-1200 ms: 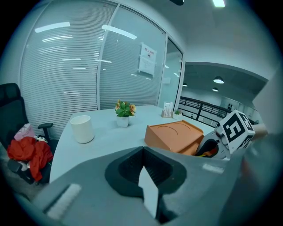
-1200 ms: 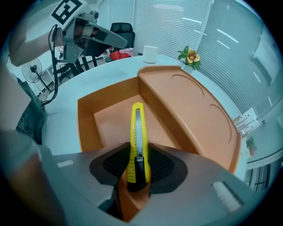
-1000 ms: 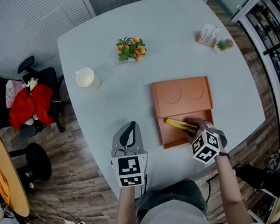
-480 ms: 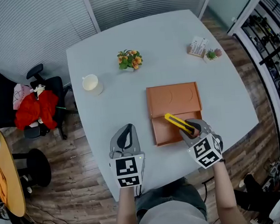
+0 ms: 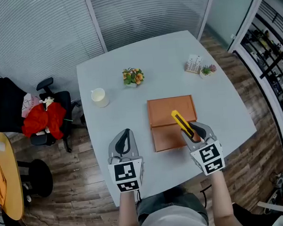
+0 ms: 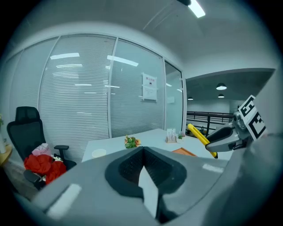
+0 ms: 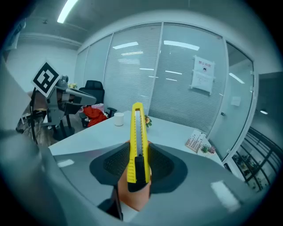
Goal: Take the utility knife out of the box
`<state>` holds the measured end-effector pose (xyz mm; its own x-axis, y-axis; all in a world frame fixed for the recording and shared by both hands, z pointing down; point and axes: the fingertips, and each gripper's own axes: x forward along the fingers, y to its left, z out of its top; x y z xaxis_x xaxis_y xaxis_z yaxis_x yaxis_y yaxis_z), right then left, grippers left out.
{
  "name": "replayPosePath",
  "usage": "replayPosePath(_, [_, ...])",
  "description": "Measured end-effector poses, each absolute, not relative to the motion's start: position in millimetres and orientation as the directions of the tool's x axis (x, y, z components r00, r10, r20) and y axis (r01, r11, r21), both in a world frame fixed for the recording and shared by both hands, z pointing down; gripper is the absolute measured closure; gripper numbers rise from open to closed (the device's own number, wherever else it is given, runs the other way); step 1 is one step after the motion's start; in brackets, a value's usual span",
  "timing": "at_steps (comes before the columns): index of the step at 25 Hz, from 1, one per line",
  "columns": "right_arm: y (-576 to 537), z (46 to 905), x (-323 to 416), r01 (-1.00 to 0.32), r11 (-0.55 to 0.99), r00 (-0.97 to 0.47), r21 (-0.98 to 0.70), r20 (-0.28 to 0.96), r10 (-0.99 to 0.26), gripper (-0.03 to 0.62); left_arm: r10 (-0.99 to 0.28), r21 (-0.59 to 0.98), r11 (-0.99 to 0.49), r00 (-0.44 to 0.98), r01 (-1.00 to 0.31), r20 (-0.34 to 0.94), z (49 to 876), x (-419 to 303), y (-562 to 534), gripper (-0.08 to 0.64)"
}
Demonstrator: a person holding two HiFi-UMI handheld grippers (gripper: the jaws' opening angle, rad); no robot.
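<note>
A yellow utility knife [image 5: 183, 123] with a black slider is clamped in my right gripper [image 5: 194, 130], lifted above the orange box [image 5: 170, 110] and tilted up and away from me. In the right gripper view the knife [image 7: 137, 141] stands upright between the jaws of that gripper [image 7: 138, 170]. The box lies open on the white table [image 5: 131, 106], lid at the far side and its tray [image 5: 164, 139] nearer me. To the left of the box, my left gripper [image 5: 126, 133] hangs over the table's near edge, shut and holding nothing. In the left gripper view, the knife [image 6: 201, 137] shows at the right beyond this gripper [image 6: 142, 154].
A white cup [image 5: 100, 97] and a small flower pot [image 5: 133, 76] stand at the table's far left. A card holder [image 5: 193, 63] and a tiny plant [image 5: 206, 70] stand at the far right. An office chair with red clothing [image 5: 42, 118] is on the floor to the left.
My right gripper has lifted the knife out of the box tray and raised it. The left gripper has stayed beside the box, and the head view has pulled back from the table.
</note>
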<state>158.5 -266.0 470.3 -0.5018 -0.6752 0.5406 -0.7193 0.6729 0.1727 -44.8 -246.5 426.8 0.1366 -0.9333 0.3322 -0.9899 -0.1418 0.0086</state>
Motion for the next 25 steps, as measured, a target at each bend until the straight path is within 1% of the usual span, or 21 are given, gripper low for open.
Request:
replayPosePath(8, [-270.7, 416.1, 169.5, -0.811, 0.565, -0.477, 0.152, 0.389, -0.789, 0.431, -0.966, -0.028, -0.119, 0.109, -0.992, 0.235, 384.2, -46.2, -239.8, 0.560])
replayPosePath(17, [-263.6, 361.8, 186.4, -0.860, 0.488, -0.447, 0.149, 0.242, -0.861, 0.432, -0.987, -0.047, -0.097, 0.090, -0.994, 0.136, 339.5, -34.0, -228.4, 0.560])
replayPosePath(25, [-254.3, 328.3, 197.2, -0.885, 0.451, -0.435, 0.113, 0.138, -0.890, 0.433, -0.996, -0.045, -0.070, 0.067, -0.997, 0.066, 306.9, -27.4, -217.7, 0.560])
